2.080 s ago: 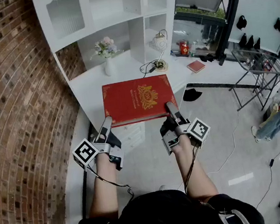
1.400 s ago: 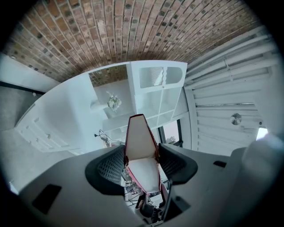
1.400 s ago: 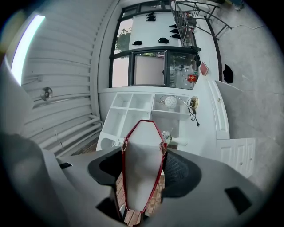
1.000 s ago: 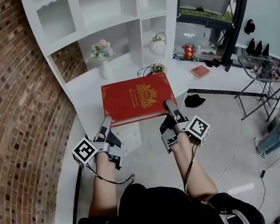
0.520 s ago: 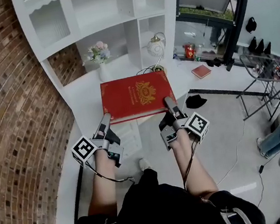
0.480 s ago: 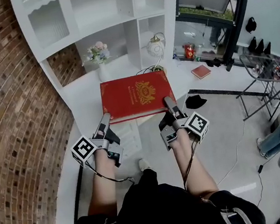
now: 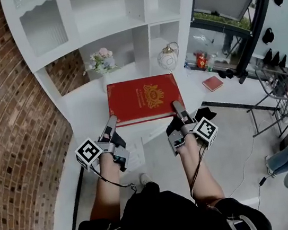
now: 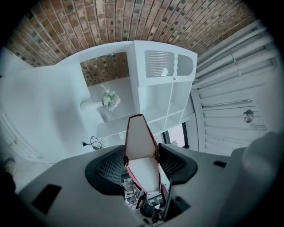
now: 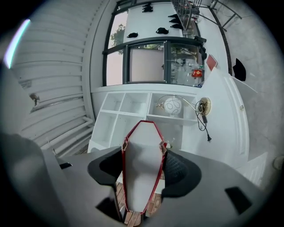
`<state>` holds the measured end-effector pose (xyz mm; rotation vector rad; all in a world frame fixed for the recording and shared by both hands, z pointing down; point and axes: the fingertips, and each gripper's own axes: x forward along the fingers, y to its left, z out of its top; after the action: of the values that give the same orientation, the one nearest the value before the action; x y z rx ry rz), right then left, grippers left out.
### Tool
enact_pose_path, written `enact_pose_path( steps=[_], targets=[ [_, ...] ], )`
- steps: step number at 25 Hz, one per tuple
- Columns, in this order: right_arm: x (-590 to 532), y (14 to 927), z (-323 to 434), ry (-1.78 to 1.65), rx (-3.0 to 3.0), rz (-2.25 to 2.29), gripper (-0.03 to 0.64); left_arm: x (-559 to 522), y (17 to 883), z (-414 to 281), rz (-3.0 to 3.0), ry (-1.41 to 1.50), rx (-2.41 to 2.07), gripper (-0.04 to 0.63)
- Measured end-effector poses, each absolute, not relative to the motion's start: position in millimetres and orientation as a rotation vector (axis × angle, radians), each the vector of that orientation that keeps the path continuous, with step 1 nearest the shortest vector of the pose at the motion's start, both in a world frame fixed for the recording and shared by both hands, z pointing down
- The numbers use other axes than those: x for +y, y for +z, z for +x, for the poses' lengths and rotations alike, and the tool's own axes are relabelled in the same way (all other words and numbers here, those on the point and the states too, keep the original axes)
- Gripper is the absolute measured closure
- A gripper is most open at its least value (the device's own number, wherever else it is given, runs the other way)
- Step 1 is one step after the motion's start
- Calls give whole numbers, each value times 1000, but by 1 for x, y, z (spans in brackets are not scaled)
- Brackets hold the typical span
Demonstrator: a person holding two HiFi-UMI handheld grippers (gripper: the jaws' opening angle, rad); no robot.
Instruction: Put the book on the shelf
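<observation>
Red book [image 7: 144,98] is closing in on the white shelf [image 7: 120,24]. What is changing here?
— The person is stepping up to it. Compared with a second ago, the shelf is filling more of the head view, and the book is reaching further in over the white counter [image 7: 80,102].
— And the hold?
— Nothing is slipping. The left gripper [image 7: 111,123] and the right gripper [image 7: 176,107] are each clamping the book's near edge, one toward each corner. They are keeping it flat with the cover up, and both gripper views are showing the pads pressing on the covers.
— So what is that meaning for the job?
— The carry is looking nearly done, the placing not yet begun. The flowers [image 7: 102,60] and the lamp [image 7: 167,57] are standing just beyond the book's far edge. I am judging the open compartments above them to be the likelier target, which is calling for a lift first.
</observation>
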<state>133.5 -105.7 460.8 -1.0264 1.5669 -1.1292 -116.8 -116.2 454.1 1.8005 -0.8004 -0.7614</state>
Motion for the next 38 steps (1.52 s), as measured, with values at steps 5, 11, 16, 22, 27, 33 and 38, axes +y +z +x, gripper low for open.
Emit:
enact_pose_path(
  steps=[5, 11, 16, 22, 27, 33, 38],
  targets=[
    [-183, 453, 140, -1142, 1588, -1023, 346, -186, 453, -109, 1778, -764, -812, 347],
    [-266, 449, 137, -1165, 1603, -1004, 346, -266, 449, -111, 1776, -774, -836, 347],
    [-320, 439, 141, -1154, 1620, -1007, 345, -317, 437, -103, 1785, -811, -793, 347],
    [-358, 434, 142, -1154, 1631, -993, 345, -350, 437, -103, 1768, -813, -819, 347],
    [-378, 428, 144, -1179, 1662, -979, 345, -362, 424, -95, 1756, -870, -800, 347],
    [-412, 418, 145, -1220, 1725, -900, 346, -375, 415, -92, 1745, -935, -873, 347],
    [-434, 407, 150, -1239, 1773, -845, 345, -382, 405, -83, 1739, -981, -919, 347]
  ],
)
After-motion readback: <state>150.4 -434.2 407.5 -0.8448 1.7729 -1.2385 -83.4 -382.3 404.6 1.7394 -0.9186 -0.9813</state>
